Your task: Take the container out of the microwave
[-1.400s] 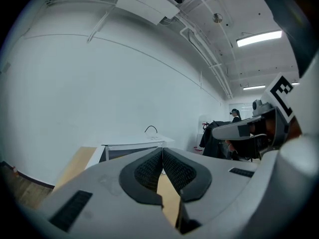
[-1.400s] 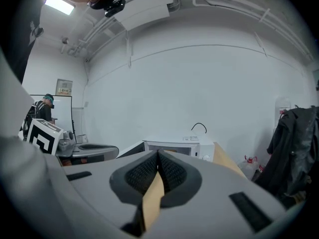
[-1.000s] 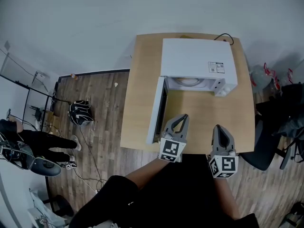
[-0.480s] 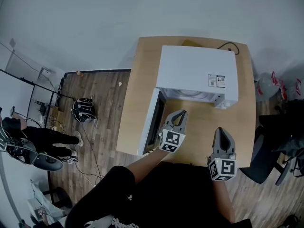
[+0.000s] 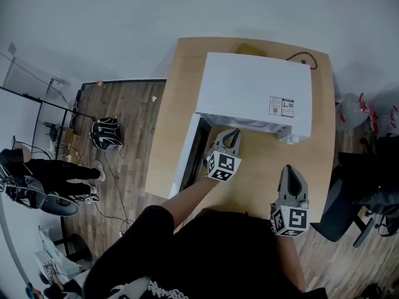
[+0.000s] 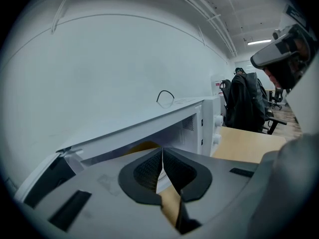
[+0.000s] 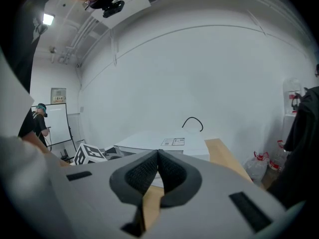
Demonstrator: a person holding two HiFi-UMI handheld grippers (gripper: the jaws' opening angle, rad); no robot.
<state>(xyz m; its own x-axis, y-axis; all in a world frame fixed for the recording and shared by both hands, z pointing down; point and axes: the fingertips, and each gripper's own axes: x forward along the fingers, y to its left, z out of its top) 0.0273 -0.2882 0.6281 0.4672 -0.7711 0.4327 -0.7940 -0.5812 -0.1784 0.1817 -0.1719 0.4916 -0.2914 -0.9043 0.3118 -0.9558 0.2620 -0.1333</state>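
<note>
since the microwave (image 5: 255,86) stands open, your left gripper (image 5: 233,132) sits at its mouth, jaws together like the right gripper (image 5: 292,170); part them and reach for the container.

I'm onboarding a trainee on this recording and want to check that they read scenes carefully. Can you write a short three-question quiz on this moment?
1. True or false: the white box-shaped microwave oven on the light wooden table has its door swung open.
2. Of the left gripper and the right gripper, which is nearer the microwave's open front?
A. the left
B. the right
C. both equally near
3. Fill in: the jaws of both grippers are ____, with nothing between them.

Key: 1 true; 2 A; 3 shut.
</note>
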